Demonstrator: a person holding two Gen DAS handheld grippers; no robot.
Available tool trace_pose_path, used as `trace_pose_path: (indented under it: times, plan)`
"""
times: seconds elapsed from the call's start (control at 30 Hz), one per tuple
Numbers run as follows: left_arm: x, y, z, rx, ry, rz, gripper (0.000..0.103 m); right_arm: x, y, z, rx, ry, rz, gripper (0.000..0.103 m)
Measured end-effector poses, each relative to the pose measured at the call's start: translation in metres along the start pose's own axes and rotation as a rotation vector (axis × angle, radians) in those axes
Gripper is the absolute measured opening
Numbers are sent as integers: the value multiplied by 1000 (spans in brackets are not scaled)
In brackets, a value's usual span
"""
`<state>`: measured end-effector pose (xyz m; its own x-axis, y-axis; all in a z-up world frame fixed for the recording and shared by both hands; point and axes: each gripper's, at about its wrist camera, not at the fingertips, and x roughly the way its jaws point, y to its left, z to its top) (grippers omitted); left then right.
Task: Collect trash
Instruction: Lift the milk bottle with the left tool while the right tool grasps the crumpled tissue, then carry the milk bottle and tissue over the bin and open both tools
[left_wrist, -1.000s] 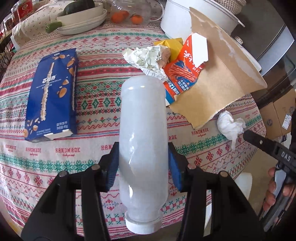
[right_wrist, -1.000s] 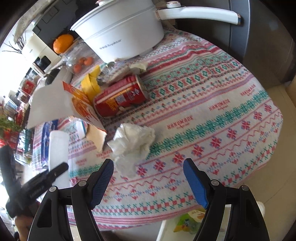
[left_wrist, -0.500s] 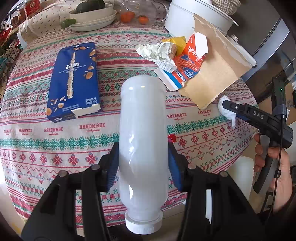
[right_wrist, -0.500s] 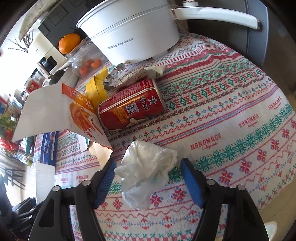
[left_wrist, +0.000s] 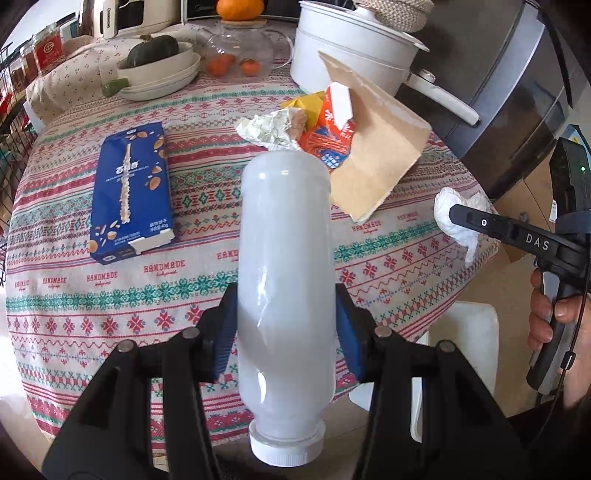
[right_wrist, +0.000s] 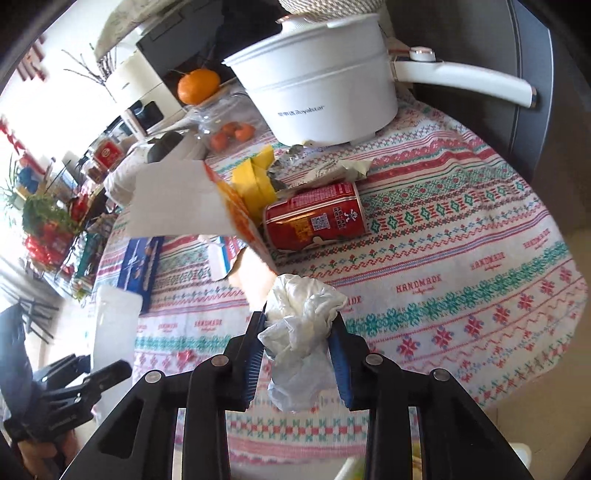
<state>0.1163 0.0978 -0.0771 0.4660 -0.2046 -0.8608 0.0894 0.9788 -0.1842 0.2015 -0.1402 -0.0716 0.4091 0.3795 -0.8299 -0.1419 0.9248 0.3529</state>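
My left gripper is shut on a frosted white plastic bottle, cap toward the camera, held above the table's near edge. My right gripper is closing its jaws on a crumpled white tissue, whose sides the blue pads press; it shows lifted at the table's right edge as the tissue in the left wrist view. On the patterned tablecloth lie a blue snack box, a crumpled wrapper, an orange torn carton, a brown paper bag and a red can.
A white electric pot with a long handle stands at the back. A glass jar of oranges, a bowl with a squash and jars crowd the far edge. A white bin sits below the table's right edge.
The right gripper moved in around the tissue, closed on it and raised it. The left gripper drew back and up with the bottle, so more of the table shows.
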Motion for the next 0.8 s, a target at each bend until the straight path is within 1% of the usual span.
trace_pose_path:
  times: [0.17, 0.27, 0.4, 0.5, 0.6, 0.7, 0.8]
  plan:
    - [-10, -27, -6, 82, -18, -32, 51, -39, -3, -16, -27, 3, -3, 34]
    - [-14, -46, -11, 130, -25, -52, 51, -59, -14, -26, -27, 8, -13, 34]
    - [-17, -78, -23, 211, -16, -104, 51, -82, -34, -44, -14, 17, -26, 34]
    - [-15, -106, -38, 294, 8, -148, 51, -96, -50, -58, 0, 31, -34, 34]
    - [-9, -134, -54, 383, 42, -175, 51, -107, -68, -76, 22, 45, -28, 34]
    - [0, -158, -68, 458, 88, -190, 51, -109, -90, -93, 66, 72, -27, 34]
    - [11, -177, -80, 508, 137, -208, 51, -106, -110, -108, 97, 105, -54, 34]
